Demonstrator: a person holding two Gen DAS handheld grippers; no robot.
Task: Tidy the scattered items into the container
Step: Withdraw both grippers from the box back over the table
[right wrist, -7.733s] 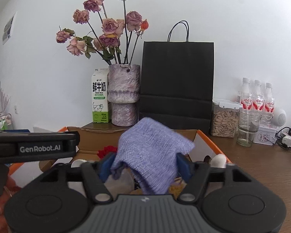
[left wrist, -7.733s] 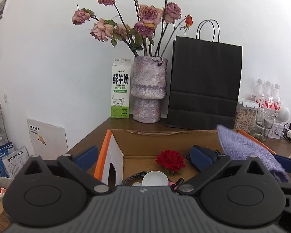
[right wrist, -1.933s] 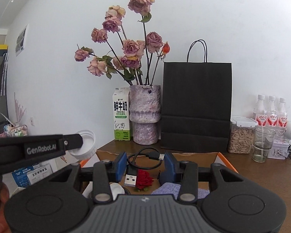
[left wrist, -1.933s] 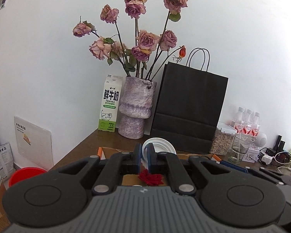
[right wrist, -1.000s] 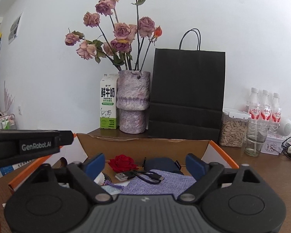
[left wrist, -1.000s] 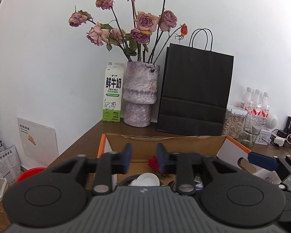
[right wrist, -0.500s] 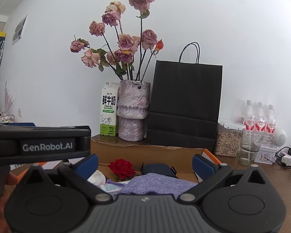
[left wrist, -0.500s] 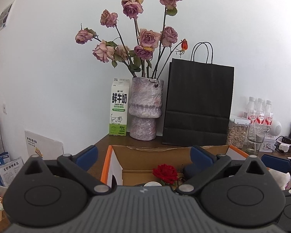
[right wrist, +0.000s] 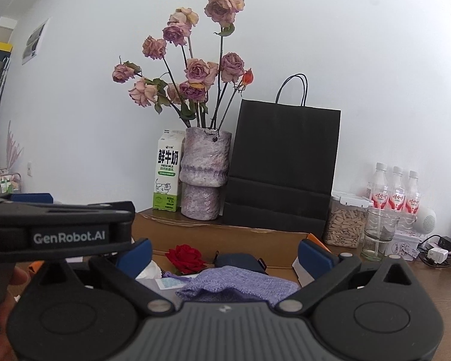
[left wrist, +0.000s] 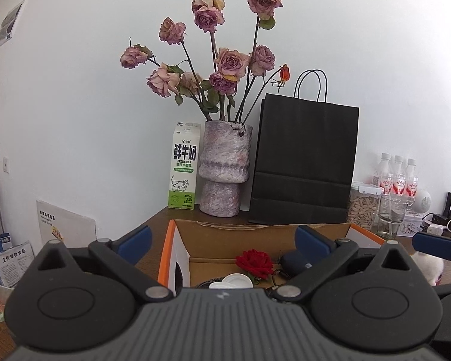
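Both tools, left tool (left wrist: 222,240) and right tool (right wrist: 224,254), stand wide apart, empty, facing the cardboard box (left wrist: 261,231) just ahead. Inside lie the red rose (right wrist: 185,257), white lid (left wrist: 231,281) and purple cloth (right wrist: 237,282), nearest the right tool.

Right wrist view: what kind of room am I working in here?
Probably a home or small office corner: a wooden table against a white wall, with a vase of dried roses, a milk carton and bottled drinks.
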